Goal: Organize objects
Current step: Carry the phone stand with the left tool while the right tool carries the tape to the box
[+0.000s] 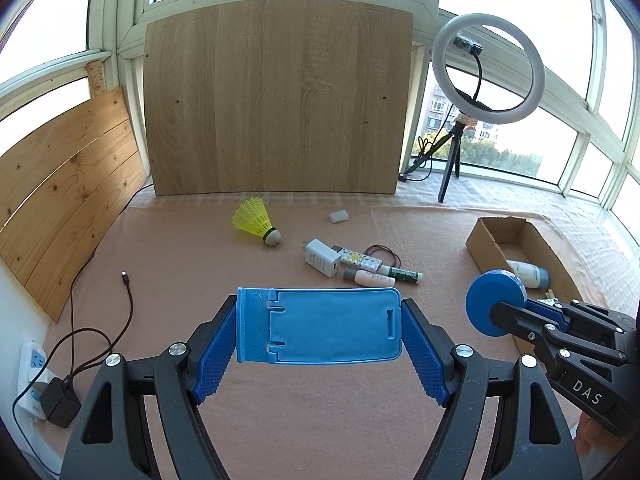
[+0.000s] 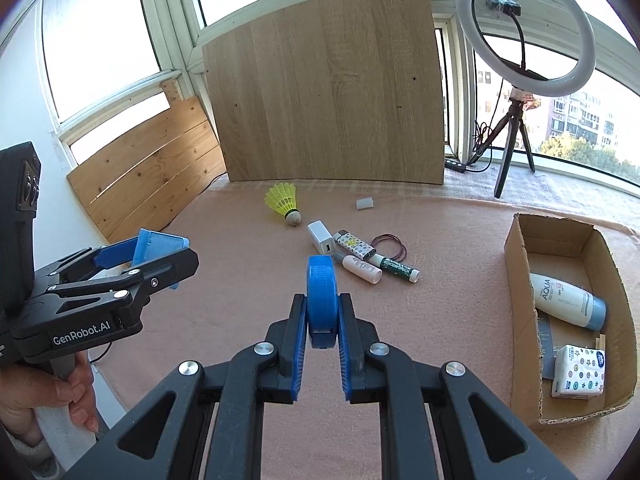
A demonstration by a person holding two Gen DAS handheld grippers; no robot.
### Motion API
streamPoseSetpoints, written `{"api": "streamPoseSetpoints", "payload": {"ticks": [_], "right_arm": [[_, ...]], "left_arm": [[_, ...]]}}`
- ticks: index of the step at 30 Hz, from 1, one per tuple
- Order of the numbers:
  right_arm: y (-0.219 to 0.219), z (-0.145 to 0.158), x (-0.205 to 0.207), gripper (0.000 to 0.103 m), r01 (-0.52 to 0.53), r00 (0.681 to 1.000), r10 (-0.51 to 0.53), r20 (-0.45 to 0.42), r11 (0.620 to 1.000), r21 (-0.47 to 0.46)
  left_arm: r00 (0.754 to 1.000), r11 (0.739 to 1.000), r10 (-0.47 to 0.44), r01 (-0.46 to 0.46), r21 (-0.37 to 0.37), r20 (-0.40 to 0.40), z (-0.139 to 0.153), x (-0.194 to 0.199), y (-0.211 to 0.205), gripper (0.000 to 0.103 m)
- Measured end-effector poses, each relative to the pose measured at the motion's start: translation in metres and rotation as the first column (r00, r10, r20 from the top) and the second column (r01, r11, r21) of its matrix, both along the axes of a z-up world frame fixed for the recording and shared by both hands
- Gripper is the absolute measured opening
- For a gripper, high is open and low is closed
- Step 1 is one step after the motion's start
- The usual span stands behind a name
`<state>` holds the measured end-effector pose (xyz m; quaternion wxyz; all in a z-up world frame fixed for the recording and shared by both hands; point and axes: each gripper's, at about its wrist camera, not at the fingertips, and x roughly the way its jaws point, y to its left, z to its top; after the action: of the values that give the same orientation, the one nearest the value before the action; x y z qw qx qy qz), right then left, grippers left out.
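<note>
A sunlit window bay, a pink cloth over the table, a wood panel propped at the back and a ring light at upper right. Both hands are loaded. The left tongs are spread wide and clamped on a flat blue stand, its long axis running crosswise between the pads, lower centre of the left view. The right tongs are pinched nearly together on a blue disc, held on edge, centre of the right view.

The target, by my read, is the cardboard box at the right edge of the right view, already holding a lotion bottle and a tissue pack. It lies to the right of both tongs, long axis running away from the camera. The right hand is clearly the nearer one, so the disc looks set to go in first; the stand has to cross further.

Still loose mid-table: a shuttlecock, a charger, a marker, small tubes and a hair tie.
</note>
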<state>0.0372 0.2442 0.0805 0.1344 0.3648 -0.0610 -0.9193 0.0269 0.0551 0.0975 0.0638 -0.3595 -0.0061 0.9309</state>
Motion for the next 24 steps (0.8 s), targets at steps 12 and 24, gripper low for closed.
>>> {"api": "streamPoseSetpoints", "payload": {"ticks": [12, 24], "right_arm": [[0.066, 0.005, 0.007, 0.013, 0.123, 0.992, -0.124, -0.028, 0.992, -0.032], [0.153, 0.005, 0.035, 0.013, 0.301, 0.952, -0.303, -0.037, 0.953, -0.042]], "left_arm": [[0.991, 0.99, -0.133, 0.133, -0.042, -0.006, 0.009, -0.024, 0.075, 0.08], [0.954, 0.952, -0.299, 0.299, -0.062, -0.004, 0.007, -0.039, 0.177, 0.08]]}}
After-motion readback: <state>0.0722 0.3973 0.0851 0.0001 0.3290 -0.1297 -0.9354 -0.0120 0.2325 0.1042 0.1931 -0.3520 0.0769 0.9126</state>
